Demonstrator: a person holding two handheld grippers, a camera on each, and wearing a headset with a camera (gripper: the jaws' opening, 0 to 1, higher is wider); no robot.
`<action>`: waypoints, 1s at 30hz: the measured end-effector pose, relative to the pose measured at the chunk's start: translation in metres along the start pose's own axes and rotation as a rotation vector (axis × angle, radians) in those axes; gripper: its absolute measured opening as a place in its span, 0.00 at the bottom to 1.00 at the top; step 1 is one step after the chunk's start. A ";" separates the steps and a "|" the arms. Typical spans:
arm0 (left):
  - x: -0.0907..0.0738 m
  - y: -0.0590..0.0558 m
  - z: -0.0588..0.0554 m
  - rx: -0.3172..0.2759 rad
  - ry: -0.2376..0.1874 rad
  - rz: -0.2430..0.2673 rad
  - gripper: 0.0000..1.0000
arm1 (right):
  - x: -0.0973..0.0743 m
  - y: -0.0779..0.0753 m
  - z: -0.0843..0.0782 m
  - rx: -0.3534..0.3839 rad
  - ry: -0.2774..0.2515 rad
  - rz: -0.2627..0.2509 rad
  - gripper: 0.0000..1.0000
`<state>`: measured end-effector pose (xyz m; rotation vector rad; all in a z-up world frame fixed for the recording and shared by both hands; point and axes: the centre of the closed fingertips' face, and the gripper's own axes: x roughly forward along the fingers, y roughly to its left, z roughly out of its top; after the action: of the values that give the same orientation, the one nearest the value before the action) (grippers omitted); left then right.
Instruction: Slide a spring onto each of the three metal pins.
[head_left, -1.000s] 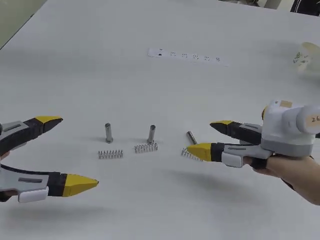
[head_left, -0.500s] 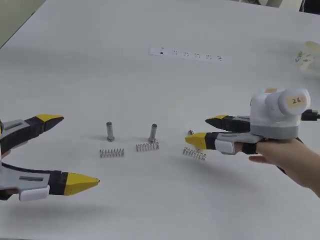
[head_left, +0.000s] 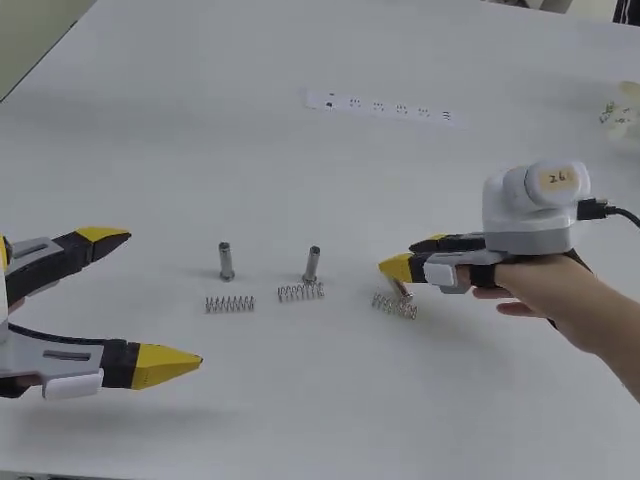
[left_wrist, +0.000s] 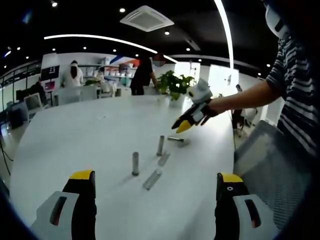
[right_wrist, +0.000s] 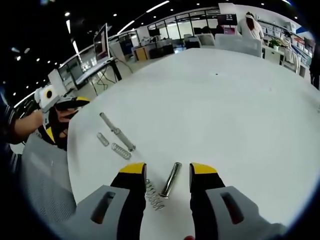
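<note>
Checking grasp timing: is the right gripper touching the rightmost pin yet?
Apart. In the right gripper view the rightmost pin lies between the open jaws of the right gripper, with bare table showing on both sides of it.

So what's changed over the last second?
The right gripper has rolled and edged in over the lying pin. Its jaws now straddle the pin, open, with nothing gripped. The left gripper has stayed open at the left. The upright pins and the springs haven't moved.
</note>
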<state>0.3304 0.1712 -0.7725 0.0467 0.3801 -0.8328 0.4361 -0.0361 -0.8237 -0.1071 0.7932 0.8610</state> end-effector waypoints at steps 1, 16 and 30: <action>0.000 0.000 0.000 -0.002 0.001 0.000 0.98 | 0.001 -0.001 0.000 0.005 -0.001 -0.003 0.31; 0.000 0.000 -0.005 0.001 0.019 0.000 0.97 | 0.020 -0.006 -0.012 0.075 0.099 -0.056 0.18; -0.001 0.001 -0.007 -0.005 0.024 0.005 0.97 | 0.028 -0.008 -0.019 -0.001 0.170 -0.112 0.09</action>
<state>0.3282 0.1743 -0.7789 0.0529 0.4048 -0.8267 0.4417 -0.0307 -0.8576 -0.2254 0.9366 0.7525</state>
